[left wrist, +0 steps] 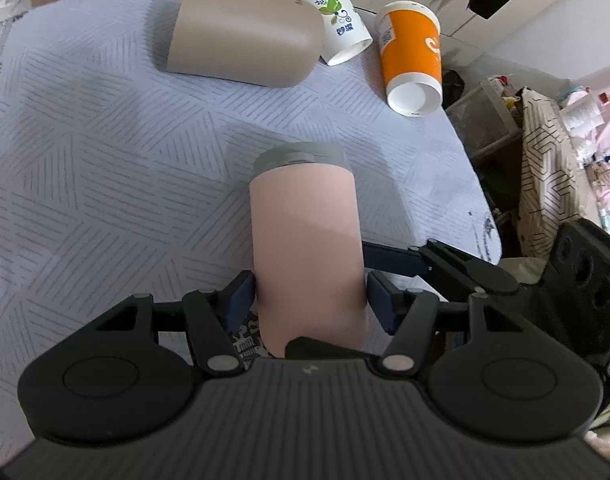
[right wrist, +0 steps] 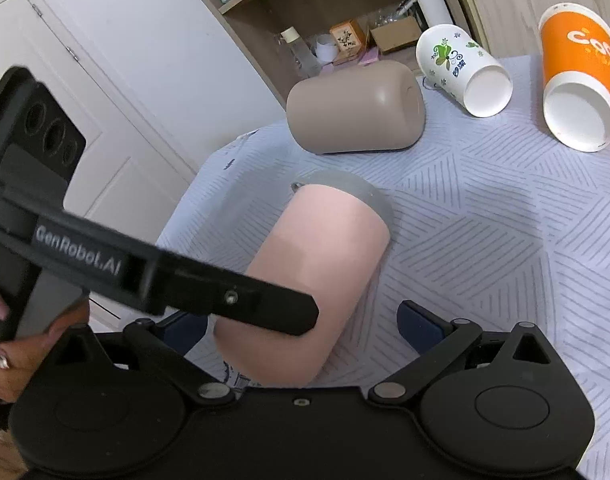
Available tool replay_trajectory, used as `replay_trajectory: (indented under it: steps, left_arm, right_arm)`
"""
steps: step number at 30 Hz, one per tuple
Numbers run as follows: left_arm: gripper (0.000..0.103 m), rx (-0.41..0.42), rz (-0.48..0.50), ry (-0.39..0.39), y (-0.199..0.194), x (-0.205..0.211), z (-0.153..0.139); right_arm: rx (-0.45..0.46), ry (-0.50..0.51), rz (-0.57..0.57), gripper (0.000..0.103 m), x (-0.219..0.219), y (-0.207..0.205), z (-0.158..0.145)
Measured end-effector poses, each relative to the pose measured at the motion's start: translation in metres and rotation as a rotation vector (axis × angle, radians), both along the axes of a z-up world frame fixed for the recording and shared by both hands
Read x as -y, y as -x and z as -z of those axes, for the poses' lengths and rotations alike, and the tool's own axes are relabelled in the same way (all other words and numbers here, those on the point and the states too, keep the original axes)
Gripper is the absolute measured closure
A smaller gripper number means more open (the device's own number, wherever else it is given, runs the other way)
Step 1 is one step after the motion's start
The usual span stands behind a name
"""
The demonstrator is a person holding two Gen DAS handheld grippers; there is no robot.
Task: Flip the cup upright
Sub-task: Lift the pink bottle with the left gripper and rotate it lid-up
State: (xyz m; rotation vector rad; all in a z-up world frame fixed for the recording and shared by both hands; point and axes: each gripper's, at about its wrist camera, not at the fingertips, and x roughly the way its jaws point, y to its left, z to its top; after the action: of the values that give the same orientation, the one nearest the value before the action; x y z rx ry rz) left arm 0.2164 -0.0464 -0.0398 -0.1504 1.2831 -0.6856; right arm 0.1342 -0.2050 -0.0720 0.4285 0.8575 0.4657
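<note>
A pink cup with a grey lid (left wrist: 305,232) lies on its side on the patterned cloth, lid end pointing away; it also shows in the right wrist view (right wrist: 321,264). My left gripper (left wrist: 311,300) is shut on the pink cup near its base, one blue pad on each side. My right gripper (right wrist: 305,328) is open, its jaws wide on either side of the same cup's base; whether its pads touch the cup I cannot tell. The left gripper's black finger (right wrist: 241,296) crosses in front of the cup in the right wrist view.
A beige cup (left wrist: 241,32) (right wrist: 357,108), a white floral paper cup (left wrist: 337,16) (right wrist: 461,68) and an orange paper cup (left wrist: 413,52) (right wrist: 577,80) lie on their sides farther back. The table edge (left wrist: 481,200) drops off to the right beside cluttered bins. Shelves (right wrist: 325,12) stand behind.
</note>
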Motion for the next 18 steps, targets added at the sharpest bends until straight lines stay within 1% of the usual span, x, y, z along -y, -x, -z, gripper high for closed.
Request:
replay_trajectory:
  steps: [3, 5, 7, 10, 13, 16, 18]
  left_arm:
    - [0.043, -0.021, 0.001, 0.026, -0.003, -0.003, 0.003]
    - [0.043, -0.037, 0.005, 0.038, -0.005, -0.005, 0.004]
    - [0.043, -0.043, 0.000, 0.053, -0.008, -0.007, 0.004]
    - [0.042, -0.012, -0.004, 0.065, -0.011, -0.011, 0.000]
    - [0.040, -0.002, -0.011, 0.072, -0.017, -0.012, 0.000]
    - [0.040, -0.026, -0.021, 0.093, -0.022, -0.011, 0.006]
    - [0.041, -0.015, -0.002, 0.087, -0.022, -0.008, 0.007]
  right_arm:
    - [-0.006, 0.020, -0.010, 0.012, -0.004, -0.005, -0.003]
    - [-0.010, 0.018, -0.050, 0.017, -0.006, -0.011, -0.006]
    - [-0.023, 0.029, -0.079, 0.017, -0.007, -0.015, -0.008]
    - [-0.038, 0.032, -0.118, 0.018, -0.006, -0.020, -0.009]
    - [-0.067, 0.013, -0.139, 0.018, -0.003, -0.025, -0.007]
    - [-0.082, 0.000, -0.151, 0.019, 0.000, -0.024, -0.006]
    - [-0.102, -0.026, -0.153, 0.020, 0.001, -0.026, -0.004]
